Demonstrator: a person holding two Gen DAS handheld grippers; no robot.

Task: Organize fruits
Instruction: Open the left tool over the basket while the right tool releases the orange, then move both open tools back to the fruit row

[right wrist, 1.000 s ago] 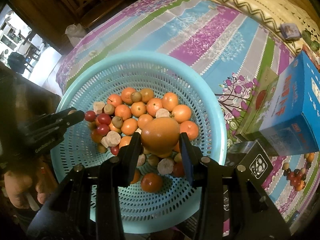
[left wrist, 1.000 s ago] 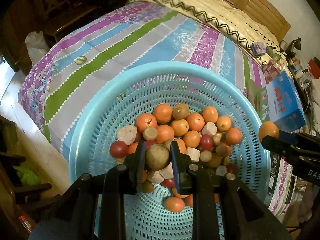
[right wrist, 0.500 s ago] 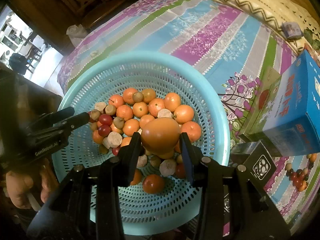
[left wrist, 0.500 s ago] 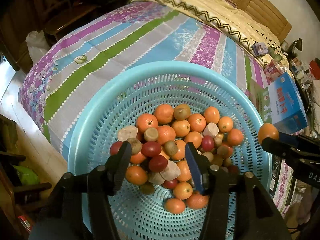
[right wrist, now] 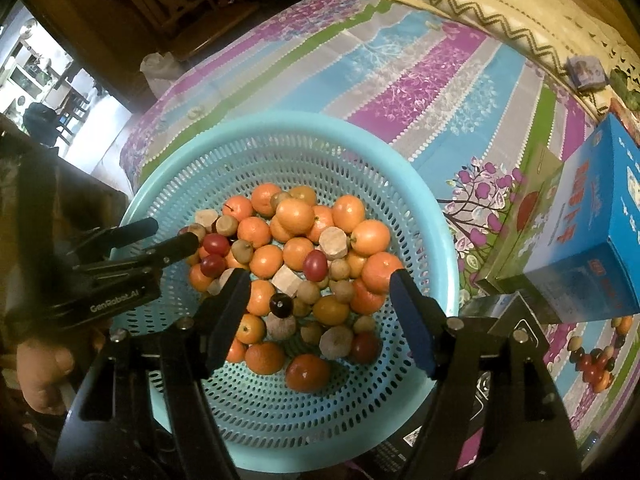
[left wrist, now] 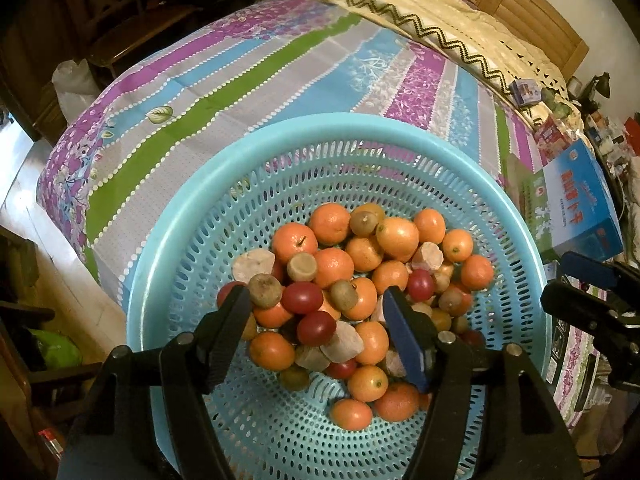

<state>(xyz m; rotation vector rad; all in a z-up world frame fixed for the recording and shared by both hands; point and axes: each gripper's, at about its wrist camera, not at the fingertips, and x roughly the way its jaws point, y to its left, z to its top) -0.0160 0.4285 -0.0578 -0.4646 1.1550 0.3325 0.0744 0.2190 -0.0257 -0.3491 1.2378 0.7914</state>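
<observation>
Left gripper (left wrist: 316,312) hangs over the blue basket (left wrist: 192,248), tilted steeply down. Jaws have just been opening and now stand apart, nothing pinched; only loose fruit lies below the gap. In the right wrist view its two black fingers (right wrist: 176,242) poke in from 9 o'clock over the basket rim, with a hand (right wrist: 40,364) under the body at 8 o'clock.

Basket sits on a striped bedspread (left wrist: 192,120), purple, blue, green and grey. Fruit pile (left wrist: 352,280) fills the basket middle: mostly oranges, some red plum-like fruit, small brown-green ones, pale cut chunks. At 6 o'clock of the pile an orange (left wrist: 352,414) lies just beside another. In the right wrist view a dark red-orange fruit (right wrist: 307,373) sits alone at 6 o'clock of the pile, and a near-black cherry-like one (right wrist: 281,305) sits near the middle.

Right gripper (right wrist: 316,292) also hangs over the basket, pointing steeply down. Jaws have just been opening, now wide, blue pads (right wrist: 412,320) clear of everything, gap empty apart from the pile beneath. In the left wrist view its fingers (left wrist: 588,276) show at 3 o'clock, beyond the basket rim.

Blue box (right wrist: 592,240) stands at 3 o'clock of the basket, well clear of the rim, on the bedspread. A cream blanket (left wrist: 420,12) with zigzag edging lies at 12 o'clock.
</observation>
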